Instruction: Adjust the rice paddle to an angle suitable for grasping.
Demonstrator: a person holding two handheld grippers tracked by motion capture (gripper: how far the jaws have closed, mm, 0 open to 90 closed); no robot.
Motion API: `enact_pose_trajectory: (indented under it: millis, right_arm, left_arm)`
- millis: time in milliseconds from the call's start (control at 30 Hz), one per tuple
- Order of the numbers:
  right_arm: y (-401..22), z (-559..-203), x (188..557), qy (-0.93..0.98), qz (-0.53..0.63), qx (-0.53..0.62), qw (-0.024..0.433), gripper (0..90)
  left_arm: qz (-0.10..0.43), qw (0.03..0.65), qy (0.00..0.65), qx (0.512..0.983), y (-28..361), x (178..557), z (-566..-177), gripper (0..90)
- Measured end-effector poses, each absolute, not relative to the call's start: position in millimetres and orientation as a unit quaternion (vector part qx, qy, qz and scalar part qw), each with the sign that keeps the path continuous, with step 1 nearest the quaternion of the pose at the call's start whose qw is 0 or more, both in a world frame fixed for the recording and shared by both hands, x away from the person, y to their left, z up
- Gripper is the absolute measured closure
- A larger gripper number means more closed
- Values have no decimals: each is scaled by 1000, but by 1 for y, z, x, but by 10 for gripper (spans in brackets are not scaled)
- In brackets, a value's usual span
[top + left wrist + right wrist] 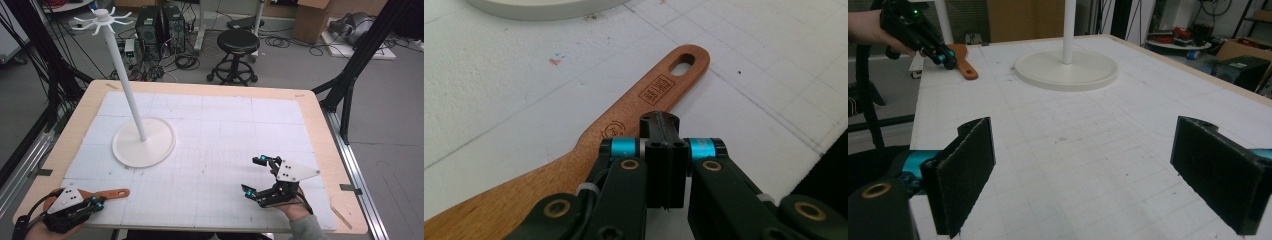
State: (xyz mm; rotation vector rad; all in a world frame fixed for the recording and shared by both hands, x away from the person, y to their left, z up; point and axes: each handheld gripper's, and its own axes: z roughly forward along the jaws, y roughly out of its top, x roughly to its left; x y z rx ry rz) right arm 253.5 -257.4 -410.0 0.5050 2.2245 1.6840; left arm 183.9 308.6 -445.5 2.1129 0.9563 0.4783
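At the lower left of the high view the wooden spatula [102,194] lies on the worktop [210,150], its handle pointing right. The left gripper [97,202] sits over it, fingers pressed together on nothing, while the right gripper [254,175] — far off — gapes empty.

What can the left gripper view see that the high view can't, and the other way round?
Up close, the left gripper view gives the printed stamps and slot hole on the brown wooden spatula, with the left gripper fingers pressed together above its handle. The high view gives the white hooks atop the pole, the black round stool and the right gripper, fingers apart. Both share the spatula, the white round stand base and the white gridded mat.
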Motion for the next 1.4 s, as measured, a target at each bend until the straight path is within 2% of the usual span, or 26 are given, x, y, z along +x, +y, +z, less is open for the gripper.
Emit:
enact_pose_trajectory:
  millis: [900,1267,1400]
  right_arm:
    - [-255,-414,252,793,567,168,148,97]
    - [-254,-415,251,795,564,169,145,97]
    - [-254,-415,251,795,564,167,145,97]
  left_arm:
    - [209,357,411,812,307,238,-444,896]
    - [217,348,406,817,307,241,-443,896]
    - [216,368,402,810,313,239,-440,896]
